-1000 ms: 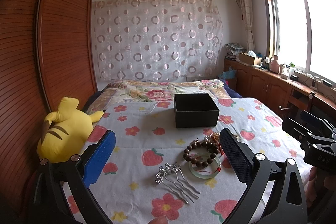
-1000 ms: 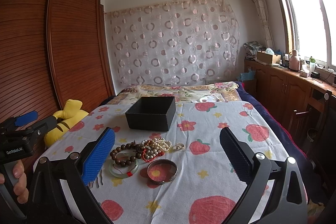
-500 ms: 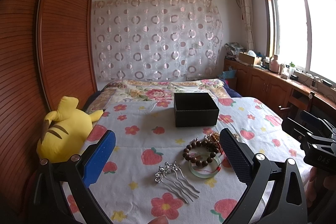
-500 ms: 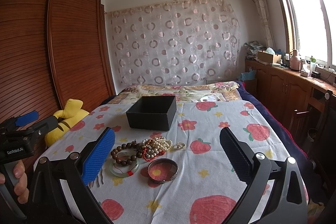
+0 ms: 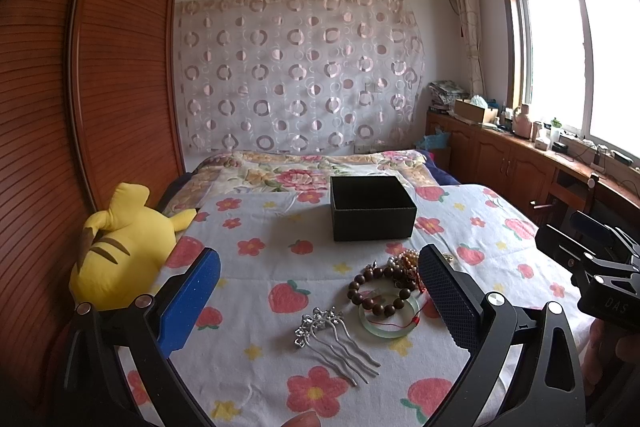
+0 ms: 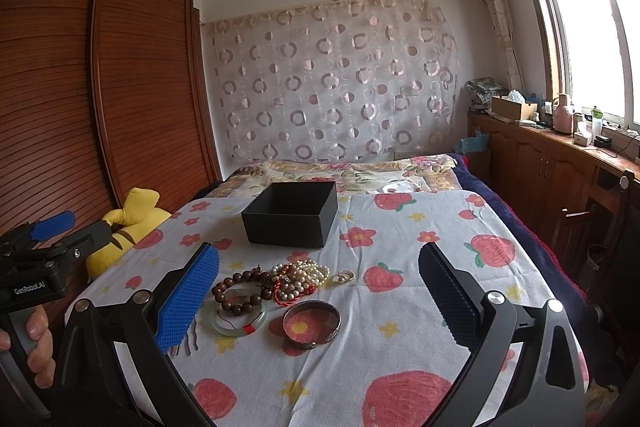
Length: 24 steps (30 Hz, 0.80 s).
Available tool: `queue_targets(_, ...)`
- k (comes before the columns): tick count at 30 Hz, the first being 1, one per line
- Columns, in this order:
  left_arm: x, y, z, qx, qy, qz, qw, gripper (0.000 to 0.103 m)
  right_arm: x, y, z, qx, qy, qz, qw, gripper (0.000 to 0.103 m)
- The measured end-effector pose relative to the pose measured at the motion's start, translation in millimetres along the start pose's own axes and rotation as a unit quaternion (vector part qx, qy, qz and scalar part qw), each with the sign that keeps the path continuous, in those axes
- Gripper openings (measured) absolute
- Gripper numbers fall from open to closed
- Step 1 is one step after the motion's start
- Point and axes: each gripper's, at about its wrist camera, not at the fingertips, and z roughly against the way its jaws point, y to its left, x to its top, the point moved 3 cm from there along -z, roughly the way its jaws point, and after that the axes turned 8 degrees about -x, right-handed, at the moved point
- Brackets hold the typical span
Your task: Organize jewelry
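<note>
- Nearest, the left tongs (image 5: 318, 301) hang released above the bed, jaws spread wide with nothing between the blue pad and the black one; the right tongs (image 6: 318, 297) gape the same way, gripping nothing.
- Just under the left tongs lies a silver metal hair comb (image 5: 334, 341) with a flowered, ornate head and several long, wavy prongs, flat on the white bedsheet printed with red strawberries and flowers (image 5: 260, 267).
- Beside it to the right, a pale green jade bangle (image 5: 390, 321) carries a thin red thread, and a bracelet of dark brown round wooden beads (image 5: 374, 293) lies partly across it, touching.
- In the right wrist view, a round bangle of dull silver metal (image 6: 312, 323) rests flat just right of the jade one, the sheet's red flower showing through its middle.
- Slightly farther off, a tangled heap of cream pearl strands with a red cord (image 6: 298, 279) touches the wooden beads; a small gold ring (image 6: 345, 275) sits just beside the heap.
- Beyond the jewelry, apart from it, stands an open rectangular black box (image 5: 372, 213), upright, its inside dark.
- At the bed's left edge, a yellow plush toy with brown stripes (image 5: 120, 247) leans by the brown slatted wooden wardrobe (image 5: 120, 67).
- Farthest, a sheer curtain patterned with rings (image 5: 300, 79) covers the back wall.
</note>
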Motion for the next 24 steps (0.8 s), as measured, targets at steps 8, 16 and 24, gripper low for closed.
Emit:
queue_targets(8, 0.0, 0.0, -0.1, 0.000, 0.000, 0.000, 1.0000, 0.096, -0.5, 0.0, -1.1, 0.000, 0.000, 0.000, 1.000, 0.101)
queue_targets(16, -0.2, 0.0, -0.3, 0.000, 0.001, 0.000, 1.0000, 0.096, -0.3, 0.0, -1.1, 0.000, 0.000, 0.000, 1.000, 0.101)
queue_targets(24, -6.7, 3.3, -1.8, 0.003, 0.012, 0.002, 0.9999, 0.096, -3.4, -4.1, -2.5, 0.001, 0.001, 0.001, 1.000, 0.101)
